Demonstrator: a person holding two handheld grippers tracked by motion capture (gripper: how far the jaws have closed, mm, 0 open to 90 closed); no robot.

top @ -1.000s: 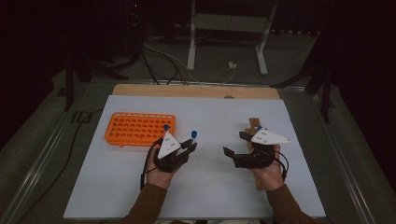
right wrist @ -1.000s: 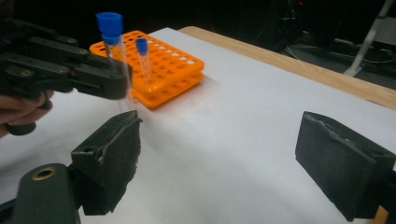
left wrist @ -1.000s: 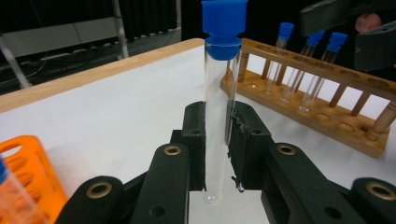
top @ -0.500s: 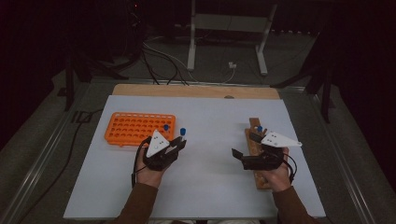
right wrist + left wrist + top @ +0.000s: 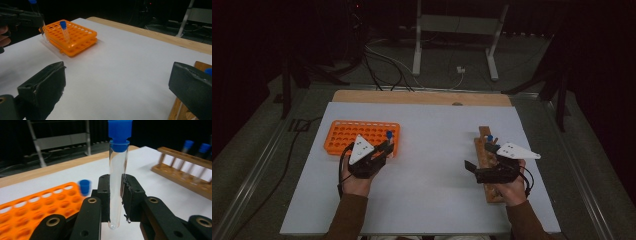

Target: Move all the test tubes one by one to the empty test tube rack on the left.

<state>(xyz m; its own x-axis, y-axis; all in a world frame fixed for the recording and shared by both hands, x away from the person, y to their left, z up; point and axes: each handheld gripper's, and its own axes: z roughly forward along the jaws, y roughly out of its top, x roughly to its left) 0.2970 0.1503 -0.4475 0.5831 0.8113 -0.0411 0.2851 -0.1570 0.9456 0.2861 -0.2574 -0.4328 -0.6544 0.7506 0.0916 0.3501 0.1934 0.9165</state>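
Carrying a glass tube (image 5: 117,182) with a blue cap (image 5: 120,132), the left gripper (image 5: 379,150) is seen at the near right corner of the orange rack (image 5: 342,137) in the high view. The tube is held upright, its long axis vertical, with the rounded bottom hanging free below the pads and the cap well above them. The rack lies just ahead and to the left of this gripper, so the open holes are reached by a short shift over the rack's edge; 1 capped tube (image 5: 64,31) is already seated in the rack, near the corner closest to the gripper. The left gripper is clearly the nearer of the 2 to the rack. Its jaws are clamped on the tube's lower half, the pads pressing the glass from both sides.

The right gripper (image 5: 479,170) is held well apart, over the wooden stand (image 5: 484,150) at the right of the white table (image 5: 437,125). Its jaws have just been opening and now stand wide, with nothing between them. More blue-capped tubes (image 5: 187,146) remain in that stand.
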